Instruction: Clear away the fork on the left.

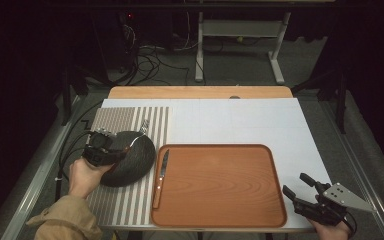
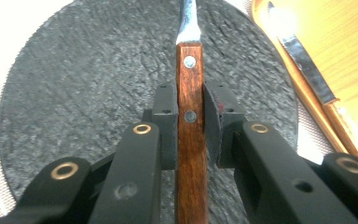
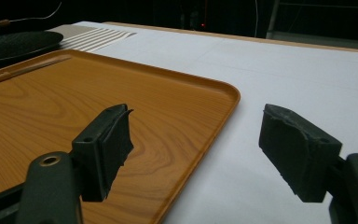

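Left gripper [image 2: 189, 123]: jaws closed on the wooden handle of a utensil [image 2: 189, 93], held over the dark round plate [image 2: 74, 93]; its metal end runs out of the left gripper view, so fork or knife I cannot tell.
Grip risk: the narrow, smooth handle could pivot or slip between the pads.
Plate: sits on the striped mat [image 1: 115, 200]; a dropped utensil could strike it.
Knife [image 1: 161, 176]: lies at the tray's [image 1: 275, 200] left edge, close by; a careless swing could knock it.
Right gripper [image 1: 300, 189]: wide open, empty, over the counter [image 1: 240, 120] right of the tray.
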### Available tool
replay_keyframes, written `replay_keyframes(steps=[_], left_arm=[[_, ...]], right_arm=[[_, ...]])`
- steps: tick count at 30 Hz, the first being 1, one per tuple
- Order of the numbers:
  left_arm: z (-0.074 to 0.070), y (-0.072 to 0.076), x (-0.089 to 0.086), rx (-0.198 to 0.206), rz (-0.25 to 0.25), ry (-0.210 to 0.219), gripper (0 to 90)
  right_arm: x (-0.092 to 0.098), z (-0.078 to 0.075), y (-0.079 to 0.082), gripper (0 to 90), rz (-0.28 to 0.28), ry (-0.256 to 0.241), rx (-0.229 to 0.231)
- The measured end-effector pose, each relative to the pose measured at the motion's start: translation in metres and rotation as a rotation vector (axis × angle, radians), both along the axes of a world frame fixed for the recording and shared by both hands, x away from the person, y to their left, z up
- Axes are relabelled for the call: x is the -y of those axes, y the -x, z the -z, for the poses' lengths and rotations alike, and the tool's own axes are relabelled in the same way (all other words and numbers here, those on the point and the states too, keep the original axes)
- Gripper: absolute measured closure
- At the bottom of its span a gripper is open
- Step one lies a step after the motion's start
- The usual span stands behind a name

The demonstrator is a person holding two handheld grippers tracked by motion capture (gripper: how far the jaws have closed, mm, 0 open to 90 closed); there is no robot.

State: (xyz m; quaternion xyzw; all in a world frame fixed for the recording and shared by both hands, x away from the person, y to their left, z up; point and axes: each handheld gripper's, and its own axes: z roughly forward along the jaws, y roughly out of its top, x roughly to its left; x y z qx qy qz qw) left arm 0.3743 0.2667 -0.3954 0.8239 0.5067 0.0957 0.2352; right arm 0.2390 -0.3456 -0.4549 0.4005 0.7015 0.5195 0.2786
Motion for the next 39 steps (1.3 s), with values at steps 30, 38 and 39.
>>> replay_keyframes(steps=[30,38,39], left_arm=[[0.004,0.030,0.031,0.018,0.093,0.037,72.4],[0.006,0.040,0.039,0.029,0.111,0.069,72.4],[0.006,0.041,0.040,0.030,0.113,0.071,72.4]], right_arm=[[-0.001,0.000,0.000,25.6,0.004,0.007,-0.004],[-0.001,0.000,0.000,25.6,0.004,0.007,-0.004],[-0.001,0.000,0.000,25.6,0.004,0.007,-0.005]])
